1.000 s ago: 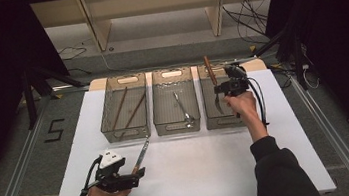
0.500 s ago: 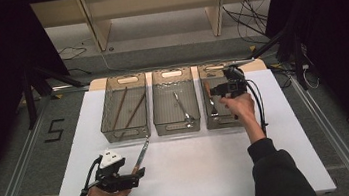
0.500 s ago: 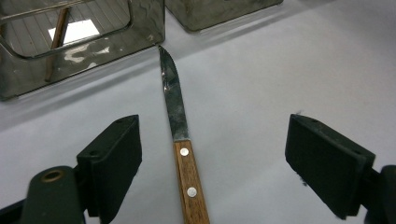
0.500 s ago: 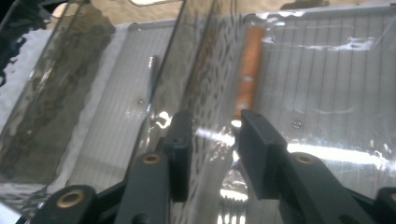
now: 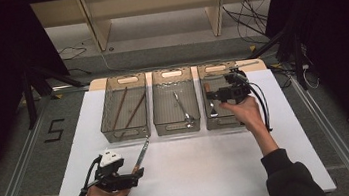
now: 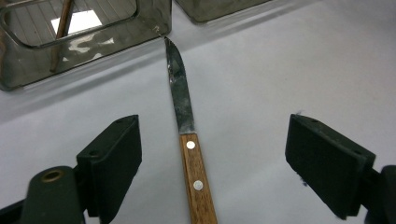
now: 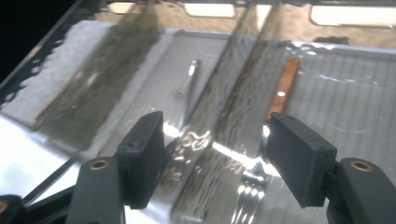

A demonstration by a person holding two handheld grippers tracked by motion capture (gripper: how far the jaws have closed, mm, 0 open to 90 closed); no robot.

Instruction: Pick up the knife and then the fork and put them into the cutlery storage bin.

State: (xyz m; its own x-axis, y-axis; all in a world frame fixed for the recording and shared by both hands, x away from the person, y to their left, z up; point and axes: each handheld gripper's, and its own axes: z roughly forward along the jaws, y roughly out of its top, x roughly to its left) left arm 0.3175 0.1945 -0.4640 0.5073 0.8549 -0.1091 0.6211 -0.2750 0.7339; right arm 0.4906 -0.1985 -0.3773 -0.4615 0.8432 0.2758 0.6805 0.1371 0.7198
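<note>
Two grippers, one sorting job: cutlery into three bins.
Right gripper (image 5: 224,93), jaws just spread and empty, hovers above the right bin (image 5: 225,121); left gripper (image 6: 229,154) (spread wide) must pinch the knife (image 6: 189,140) next.

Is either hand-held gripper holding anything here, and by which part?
Nothing is held. The left hand-held gripper stands open astride the wooden-handled knife; the right hand-held gripper, jaws just opened, hangs empty over the right-hand clear bin.

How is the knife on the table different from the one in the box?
The knife on the table lies out on the white sheet, between the open left gripper jaws; the knife in the box lies inside the right-hand box, beside a fork. The first shows its whole blade; the second mostly its handle. Both have brown wooden handles with rivets.
</note>
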